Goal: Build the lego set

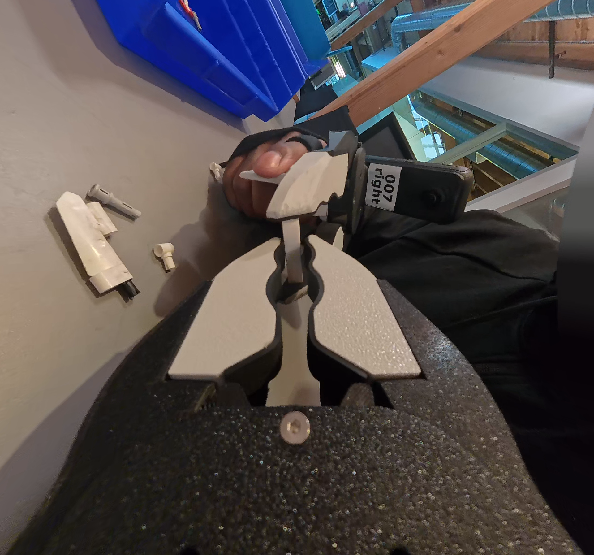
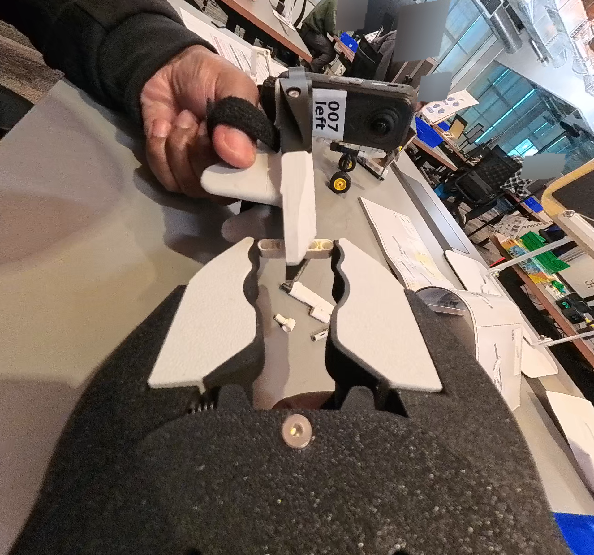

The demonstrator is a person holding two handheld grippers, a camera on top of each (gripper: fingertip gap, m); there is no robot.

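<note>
Through the left wrist camera, my left gripper has its jaws drawn in to a narrow slot. A flat, light grey beam stands in that slot on its thin side. I can see a dark sliver between the beam and one pad, so I read this as a loose fit and not a clamp. The beam runs up into the right gripper, which a hand is holding. On the grey table off to the side lie a white panel piece, a grey pin and a small white elbow connector. Blue bins sit beyond them.

Through the right wrist camera, my right gripper's jaws are about half open and span the beam end to end, with a fingertip against each end. The beam is raised above the table, and the left gripper's finger crosses its middle. A pair of yellow-hubbed wheels and an open booklet lie farther back.
</note>
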